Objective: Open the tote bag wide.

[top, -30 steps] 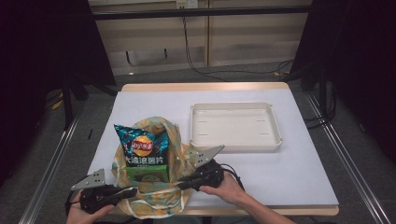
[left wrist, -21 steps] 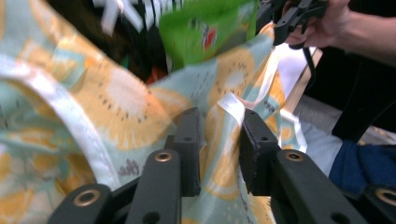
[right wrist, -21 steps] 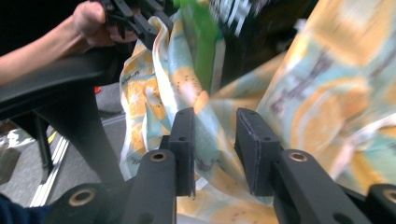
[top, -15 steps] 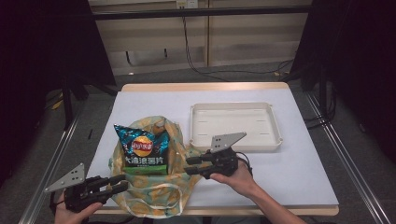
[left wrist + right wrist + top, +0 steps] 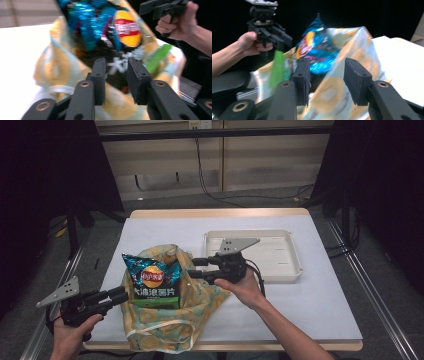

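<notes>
A yellow-and-teal patterned cloth bag (image 5: 165, 330) stands open near the table's front edge. A blue chip packet (image 5: 150, 277) sticks up out of it. My left gripper (image 5: 121, 295) hovers just left of the bag, pointing at it. Its jaws have just been opening, and there is a gap with nothing between them (image 5: 115, 65). My right gripper (image 5: 191, 268) is raised at the bag's right side, pointing left at the packet. Its jaws have also just been opening and hold nothing (image 5: 327, 67). The packet (image 5: 125, 27) (image 5: 317, 37) and the bag (image 5: 55, 65) (image 5: 352, 42) lie beyond both pairs of jaws.
A shallow white tray (image 5: 290, 276) sits on the white table (image 5: 310, 305) behind my right hand. Across the bag, each gripper view shows the other hand with its gripper (image 5: 165, 7) (image 5: 265, 25). Dark floor, a rail and cables surround the table.
Both grippers have risen away from the bag's sides, the left drifting outward to the left and the right lifting toward the tray. Both pairs of jaws have spread wider.
</notes>
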### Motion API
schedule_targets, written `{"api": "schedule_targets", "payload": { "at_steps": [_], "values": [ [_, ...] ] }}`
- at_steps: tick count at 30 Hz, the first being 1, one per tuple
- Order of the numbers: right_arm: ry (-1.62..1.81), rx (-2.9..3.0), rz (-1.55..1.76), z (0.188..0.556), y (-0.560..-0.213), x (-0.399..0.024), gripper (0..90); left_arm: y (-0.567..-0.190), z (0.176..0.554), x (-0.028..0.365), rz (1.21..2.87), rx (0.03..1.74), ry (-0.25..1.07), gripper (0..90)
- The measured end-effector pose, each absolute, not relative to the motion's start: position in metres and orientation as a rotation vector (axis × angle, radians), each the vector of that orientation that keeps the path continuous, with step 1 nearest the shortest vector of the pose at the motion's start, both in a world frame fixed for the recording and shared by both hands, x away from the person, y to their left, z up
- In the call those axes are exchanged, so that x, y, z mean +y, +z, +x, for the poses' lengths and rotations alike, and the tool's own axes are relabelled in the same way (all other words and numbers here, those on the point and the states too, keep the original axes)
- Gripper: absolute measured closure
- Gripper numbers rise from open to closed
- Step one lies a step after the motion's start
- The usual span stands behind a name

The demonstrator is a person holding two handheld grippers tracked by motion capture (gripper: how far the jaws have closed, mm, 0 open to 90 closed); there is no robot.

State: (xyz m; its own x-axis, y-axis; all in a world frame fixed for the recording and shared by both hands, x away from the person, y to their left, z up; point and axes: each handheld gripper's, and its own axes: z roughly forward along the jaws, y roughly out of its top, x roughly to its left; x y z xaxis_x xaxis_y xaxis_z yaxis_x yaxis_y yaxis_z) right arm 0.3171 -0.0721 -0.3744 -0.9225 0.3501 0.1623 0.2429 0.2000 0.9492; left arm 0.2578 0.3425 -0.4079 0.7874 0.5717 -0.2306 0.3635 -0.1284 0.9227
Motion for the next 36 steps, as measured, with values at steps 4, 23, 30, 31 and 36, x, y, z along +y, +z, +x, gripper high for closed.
{"api": "schedule_targets", "payload": {
  "at_steps": [4, 23, 30, 31, 36],
  "values": [
    [1.826, 2.356, 0.594, 0.330, -0.371, -0.061, 50.4, -0.414, 0.270, 0.342, 1.723, 0.784, 0.261, 62.4],
    [1.748, 2.274, 0.783, 0.387, -0.379, -0.055, 90.0, -0.427, 0.290, 0.347, 1.754, 0.828, 0.228, 90.0],
    [1.669, 2.309, 0.832, 0.396, -0.399, -0.049, 90.0, -0.442, 0.293, 0.362, 1.742, 0.936, 0.228, 90.0],
    [1.644, 2.317, 0.839, 0.397, -0.402, -0.049, 90.0, -0.445, 0.292, 0.364, 1.748, 0.949, 0.224, 90.0],
    [1.607, 2.369, 0.845, 0.392, -0.424, -0.047, 90.0, -0.459, 0.288, 0.369, 1.739, 0.937, 0.171, 90.0]
  ]
}}
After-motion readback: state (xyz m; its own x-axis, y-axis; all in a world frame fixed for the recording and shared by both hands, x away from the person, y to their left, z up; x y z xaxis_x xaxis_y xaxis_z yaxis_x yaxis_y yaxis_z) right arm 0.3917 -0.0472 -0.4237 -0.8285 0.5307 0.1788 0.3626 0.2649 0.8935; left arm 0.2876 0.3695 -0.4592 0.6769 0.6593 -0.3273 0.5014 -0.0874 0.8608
